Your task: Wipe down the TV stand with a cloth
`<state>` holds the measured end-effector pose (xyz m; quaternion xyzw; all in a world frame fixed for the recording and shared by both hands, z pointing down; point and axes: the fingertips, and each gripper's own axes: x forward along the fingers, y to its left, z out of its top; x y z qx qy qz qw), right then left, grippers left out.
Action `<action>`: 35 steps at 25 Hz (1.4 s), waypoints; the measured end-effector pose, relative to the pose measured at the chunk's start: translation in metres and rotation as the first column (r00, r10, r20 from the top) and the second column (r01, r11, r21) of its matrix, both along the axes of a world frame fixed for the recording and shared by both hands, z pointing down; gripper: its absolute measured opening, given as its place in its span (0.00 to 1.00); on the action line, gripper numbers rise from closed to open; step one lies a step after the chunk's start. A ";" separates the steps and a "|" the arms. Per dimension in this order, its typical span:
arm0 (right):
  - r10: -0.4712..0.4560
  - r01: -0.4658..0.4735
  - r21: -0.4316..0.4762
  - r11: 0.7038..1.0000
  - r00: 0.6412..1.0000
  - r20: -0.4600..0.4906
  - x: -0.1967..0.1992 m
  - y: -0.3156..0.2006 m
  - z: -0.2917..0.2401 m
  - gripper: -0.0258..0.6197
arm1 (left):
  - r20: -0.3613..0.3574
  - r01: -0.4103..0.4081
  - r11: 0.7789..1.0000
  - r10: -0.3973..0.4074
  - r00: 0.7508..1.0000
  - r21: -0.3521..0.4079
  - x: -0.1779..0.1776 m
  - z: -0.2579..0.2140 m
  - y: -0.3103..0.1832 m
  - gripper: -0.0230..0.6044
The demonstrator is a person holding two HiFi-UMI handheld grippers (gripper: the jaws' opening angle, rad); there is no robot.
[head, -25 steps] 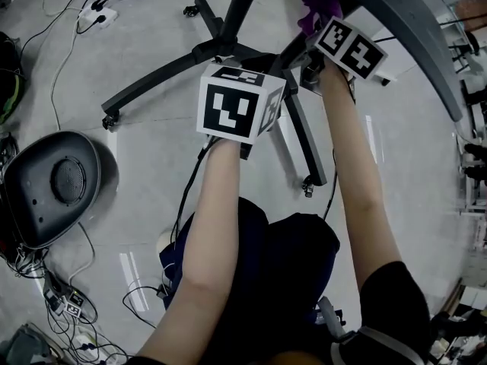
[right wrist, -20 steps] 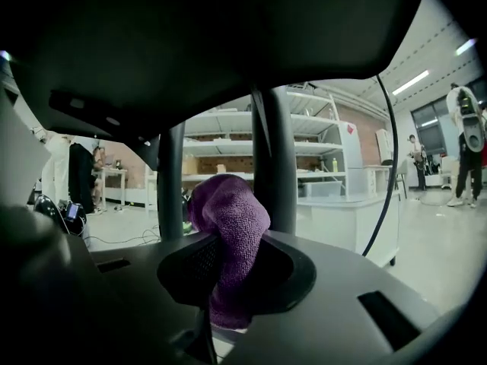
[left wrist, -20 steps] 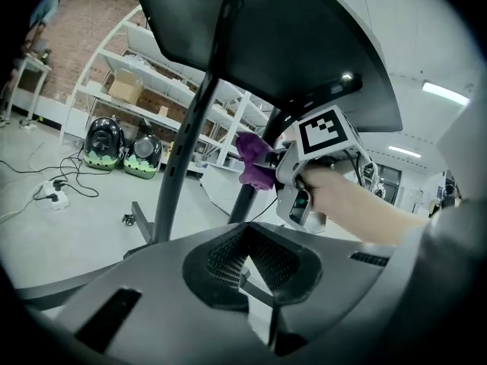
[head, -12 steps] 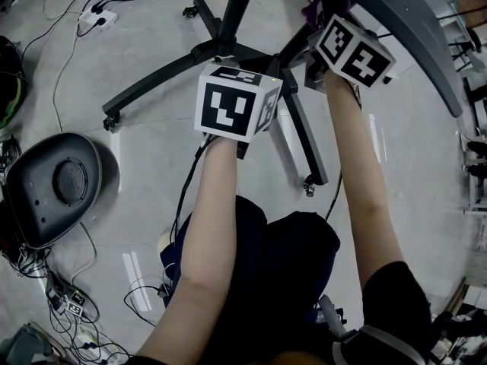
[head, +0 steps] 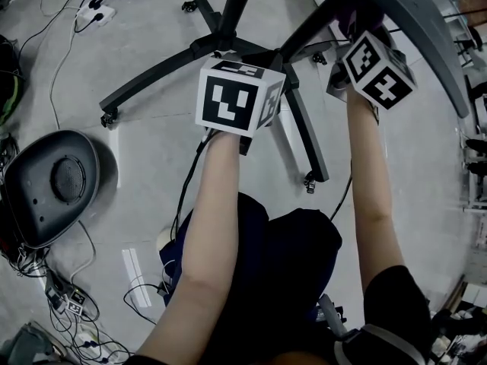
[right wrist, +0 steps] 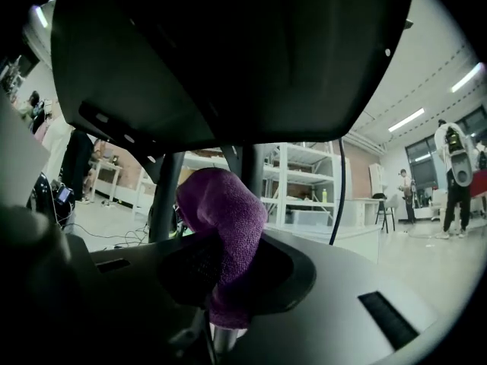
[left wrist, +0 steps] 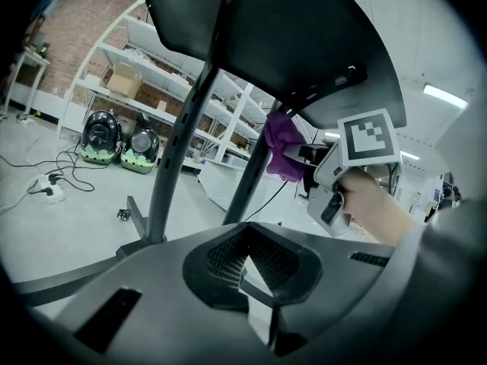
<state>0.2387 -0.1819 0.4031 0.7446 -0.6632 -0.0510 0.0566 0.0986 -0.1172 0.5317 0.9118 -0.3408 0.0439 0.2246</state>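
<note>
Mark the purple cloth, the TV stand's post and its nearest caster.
purple cloth [right wrist: 221, 204]: right gripper view, on its rounded fold.
TV stand's post [left wrist: 185, 139]: left gripper view, middle of the column.
caster [head: 308, 183]: head view, wheel at the near leg's end.

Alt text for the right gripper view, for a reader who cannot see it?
A purple cloth is clamped by the right gripper, rising in a folded lump below the dark underside of the TV stand, which fills the top of the frame. Behind are white shelving and distant people.
</note>
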 end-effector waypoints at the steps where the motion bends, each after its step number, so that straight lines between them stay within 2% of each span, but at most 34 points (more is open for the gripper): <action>1: 0.012 -0.012 -0.006 1.000 1.000 0.011 0.004 -0.001 0.002 0.19 | -0.003 -0.001 1.000 0.001 1.000 -0.001 0.001 0.000 0.001 0.04; 6: 0.034 -0.033 -0.033 0.999 0.999 0.031 0.009 -0.015 0.010 0.19 | 0.003 -0.023 1.000 0.023 1.000 0.002 0.011 0.000 0.003 0.04; 11: 0.047 -0.043 -0.060 0.997 0.996 0.074 0.012 -0.026 0.021 0.19 | 0.003 -0.012 1.000 0.012 1.000 -0.014 0.005 0.006 -0.001 0.04; 35: 0.064 -0.038 -0.233 0.972 0.993 0.102 0.006 -0.044 0.127 0.19 | -0.003 -0.028 0.997 0.028 1.000 -0.074 0.011 0.033 -0.013 0.04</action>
